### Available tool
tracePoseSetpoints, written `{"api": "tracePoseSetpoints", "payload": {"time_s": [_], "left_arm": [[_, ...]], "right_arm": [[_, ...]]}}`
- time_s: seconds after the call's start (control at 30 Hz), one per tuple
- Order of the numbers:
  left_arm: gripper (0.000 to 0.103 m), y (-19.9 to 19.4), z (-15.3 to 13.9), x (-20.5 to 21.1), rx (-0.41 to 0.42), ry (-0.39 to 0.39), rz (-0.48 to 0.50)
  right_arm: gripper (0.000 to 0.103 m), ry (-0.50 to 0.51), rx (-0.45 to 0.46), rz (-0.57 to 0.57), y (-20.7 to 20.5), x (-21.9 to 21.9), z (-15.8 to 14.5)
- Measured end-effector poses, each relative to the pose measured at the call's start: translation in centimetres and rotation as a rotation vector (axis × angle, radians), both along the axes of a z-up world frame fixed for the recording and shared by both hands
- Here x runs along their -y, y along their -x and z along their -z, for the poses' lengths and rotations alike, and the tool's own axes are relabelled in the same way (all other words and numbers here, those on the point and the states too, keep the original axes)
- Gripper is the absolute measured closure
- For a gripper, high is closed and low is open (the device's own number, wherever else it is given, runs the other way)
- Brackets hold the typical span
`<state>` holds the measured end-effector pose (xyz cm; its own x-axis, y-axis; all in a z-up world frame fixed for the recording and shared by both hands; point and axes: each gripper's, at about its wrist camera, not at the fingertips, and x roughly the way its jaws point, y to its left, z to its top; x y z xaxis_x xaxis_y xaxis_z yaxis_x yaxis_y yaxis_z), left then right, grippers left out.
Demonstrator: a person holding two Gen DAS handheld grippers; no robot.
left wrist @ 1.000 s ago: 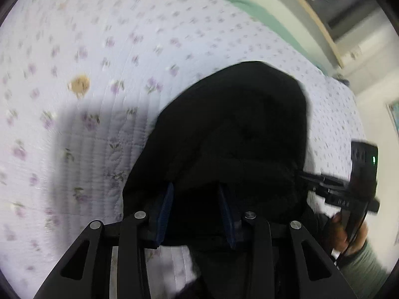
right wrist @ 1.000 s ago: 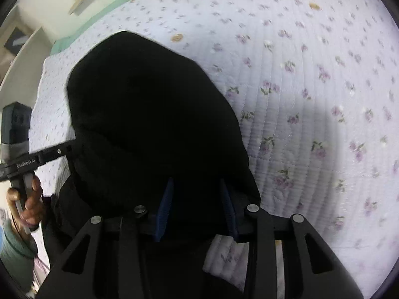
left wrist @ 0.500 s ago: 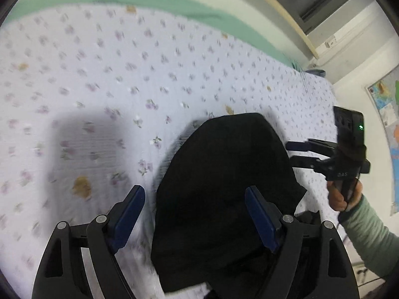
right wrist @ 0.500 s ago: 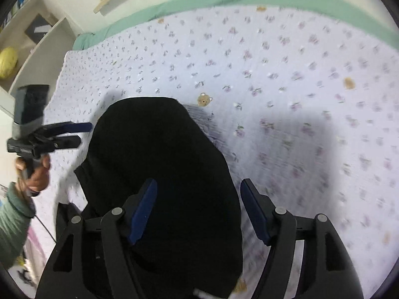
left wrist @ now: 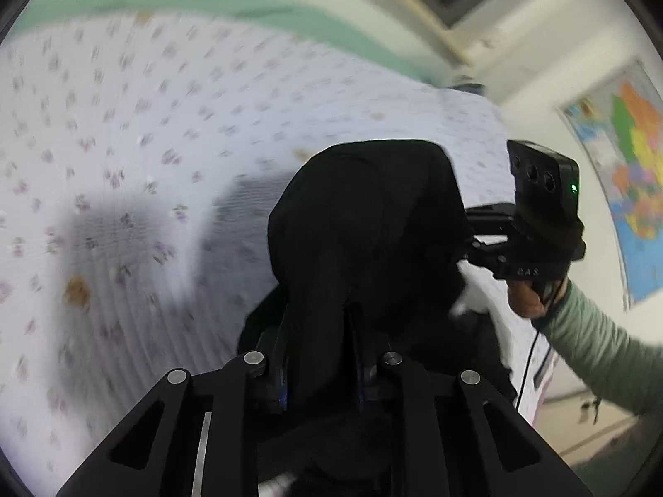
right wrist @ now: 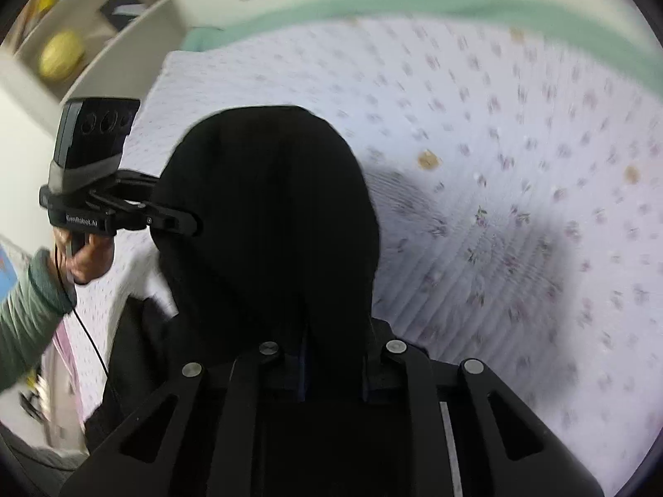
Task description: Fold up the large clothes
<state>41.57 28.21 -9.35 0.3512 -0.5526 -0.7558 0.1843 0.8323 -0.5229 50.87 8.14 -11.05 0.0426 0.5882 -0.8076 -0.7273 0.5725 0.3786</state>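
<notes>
Black garment [left wrist: 364, 240] hides fingertips (both views).

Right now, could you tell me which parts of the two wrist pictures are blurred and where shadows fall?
Left wrist view: the floral bedspread is streaked with motion blur, a grey shadow lies left of the black garment. Right wrist view: the bedspread is smeared too, shadow to the garment's right; the shelf is soft; fisheye bends the edges.

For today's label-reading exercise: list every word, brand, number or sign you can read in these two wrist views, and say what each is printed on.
"GenRobot.AI": white print on the handle body of the left gripper, seen from the right wrist.
"GAS": partial, blurred print on the right gripper, seen from the left wrist; the rest is unreadable.
Wall map: any labels are too blurred to read.
Black garment: no print visible.
</notes>
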Motion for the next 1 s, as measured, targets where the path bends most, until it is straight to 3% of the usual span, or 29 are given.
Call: {"api": "tracePoseSetpoints", "payload": {"time_s": [0.17, 0.27, 0.4, 0.53, 0.7, 0.77, 0.83, 0.9, 1.0], "left_arm": [[0.082, 8.9, -6.2, 4.2, 0.078, -0.088, 0.075], [0.082, 14.7, -7.5, 5.9, 0.092, -0.139, 0.116], [0.082, 22.0, -7.6, 9.4, 0.073, -0.175, 0.124], [0.082, 28.0, -4.2, 12.1, 0.004, -0.191, 0.119], [0.08, 32.9, 1.7, 14.0, -0.108, -0.2, 0.031], [0.08, 34.2, 2.5, 14.2, -0.125, -0.224, 0.0], [0.078, 35.3, 1.8, 13.8, -0.126, -0.223, -0.021], [0.069, 36.7, -0.1, 12.9, -0.114, -0.205, -0.035], [0.061, 38.6, -3.8, 10.9, -0.074, -0.146, -0.047]], "right_arm": [[0.082, 0.021, 0.158, -0.022, 9.4, 2.5, -5.9], [0.082, 0.053, 0.215, -0.036, 15.5, 4.1, -7.4], [0.082, 0.112, 0.237, -0.052, 23.0, 6.3, -7.2], [0.082, 0.189, 0.229, -0.061, 29.8, 7.6, -4.4], [0.079, 0.263, 0.223, -0.019, 34.5, 7.9, 0.1], [0.078, 0.315, 0.227, -0.011, 35.8, 8.1, 1.5], [0.076, 0.339, 0.224, -0.008, 36.6, 8.8, 1.5], [0.076, 0.341, 0.199, 0.008, 37.1, 10.3, 0.4], [0.071, 0.309, 0.162, 0.059, 37.2, 12.3, -2.4]]}}
